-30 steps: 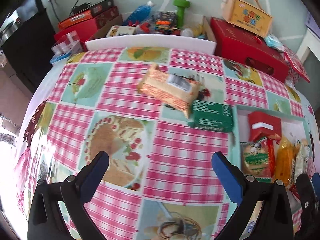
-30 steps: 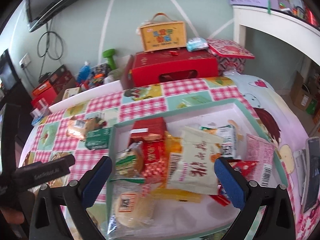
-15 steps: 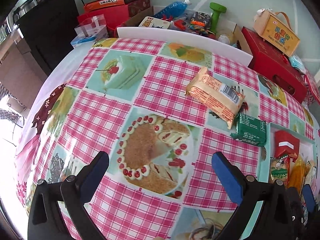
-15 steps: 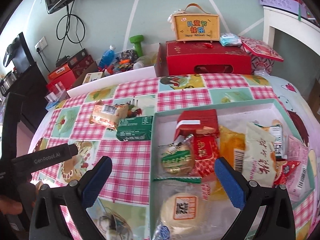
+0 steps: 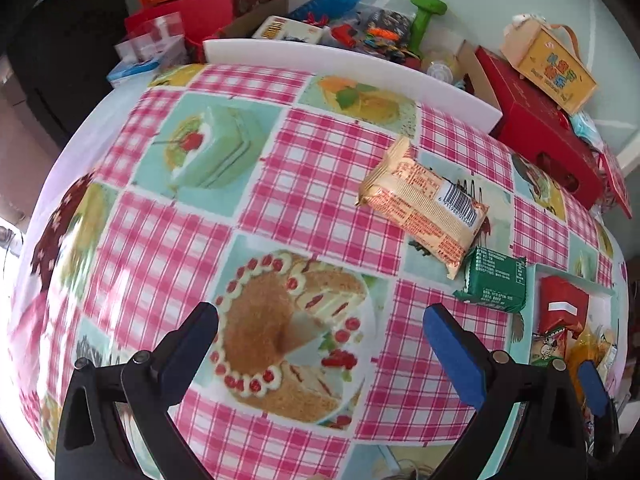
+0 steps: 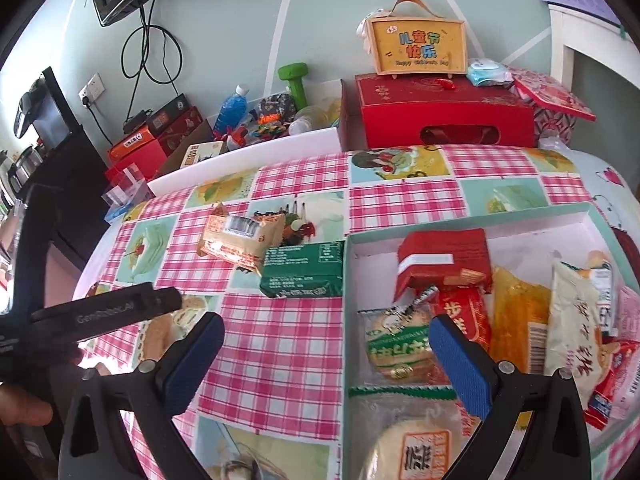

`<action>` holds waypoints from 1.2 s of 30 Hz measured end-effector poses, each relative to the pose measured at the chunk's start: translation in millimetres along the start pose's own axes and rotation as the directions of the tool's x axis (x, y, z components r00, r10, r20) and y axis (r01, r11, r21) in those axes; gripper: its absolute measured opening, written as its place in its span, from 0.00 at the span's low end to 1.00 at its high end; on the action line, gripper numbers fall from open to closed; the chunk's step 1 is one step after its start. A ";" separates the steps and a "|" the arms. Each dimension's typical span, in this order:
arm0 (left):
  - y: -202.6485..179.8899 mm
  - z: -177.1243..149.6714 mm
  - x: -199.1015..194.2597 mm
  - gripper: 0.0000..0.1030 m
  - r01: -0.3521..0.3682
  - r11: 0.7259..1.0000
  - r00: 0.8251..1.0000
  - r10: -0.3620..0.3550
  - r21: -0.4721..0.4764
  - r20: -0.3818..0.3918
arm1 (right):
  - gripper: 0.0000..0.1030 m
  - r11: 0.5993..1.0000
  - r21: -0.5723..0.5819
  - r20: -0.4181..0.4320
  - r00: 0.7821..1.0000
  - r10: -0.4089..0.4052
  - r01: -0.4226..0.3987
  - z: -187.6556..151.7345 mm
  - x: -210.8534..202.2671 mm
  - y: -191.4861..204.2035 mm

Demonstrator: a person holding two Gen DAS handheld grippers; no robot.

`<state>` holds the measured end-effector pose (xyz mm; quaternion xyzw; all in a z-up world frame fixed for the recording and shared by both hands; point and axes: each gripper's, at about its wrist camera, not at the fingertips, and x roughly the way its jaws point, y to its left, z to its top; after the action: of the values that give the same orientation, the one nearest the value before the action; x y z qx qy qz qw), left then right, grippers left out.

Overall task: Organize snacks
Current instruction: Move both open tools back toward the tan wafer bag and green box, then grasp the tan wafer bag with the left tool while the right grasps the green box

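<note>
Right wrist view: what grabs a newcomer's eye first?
The teal tray at right, heaped with snack packets. Left of it, a green packet and an orange biscuit pack lie overlapping on the pink checked tablecloth. The right tool gapes open in front.

table [image 5: 304, 184], pink-check cake-print cloth: orange biscuit pack [image 5: 424, 208] touching green snack pack [image 5: 494, 284]; pale green tray [image 6: 346, 280] of snacks just beside the green pack.
</note>
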<state>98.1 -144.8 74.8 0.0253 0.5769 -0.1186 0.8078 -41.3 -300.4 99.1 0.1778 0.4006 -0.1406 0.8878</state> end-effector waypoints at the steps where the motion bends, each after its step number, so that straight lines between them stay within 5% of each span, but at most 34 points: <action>1: -2.1 6.0 2.1 0.99 -0.006 1.000 1.000 0.007 0.009 -0.005 | 1.00 1.000 -0.002 -0.002 1.000 -0.005 0.005 3.4 2.9 1.4; 11: -23.2 51.7 15.3 0.99 0.082 0.997 0.997 -0.082 0.015 0.001 | 1.00 0.997 0.000 -0.045 0.996 -0.083 0.083 53.1 42.5 -3.7; 20: -51.4 78.5 40.8 0.99 0.088 0.995 0.996 -0.087 -0.038 0.013 | 1.00 0.993 0.000 -0.042 0.992 -0.117 0.118 67.6 54.2 -21.7; 36: -45.8 62.2 55.8 0.99 0.064 0.998 0.997 -0.064 0.000 -0.035 | 1.00 0.994 -0.052 -0.045 0.994 -0.103 0.100 58.0 50.0 -15.0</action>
<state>162.7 -209.4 47.6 0.0091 0.5915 -0.1443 0.7932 23.2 -344.0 93.8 0.1383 0.4336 -0.1712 0.8738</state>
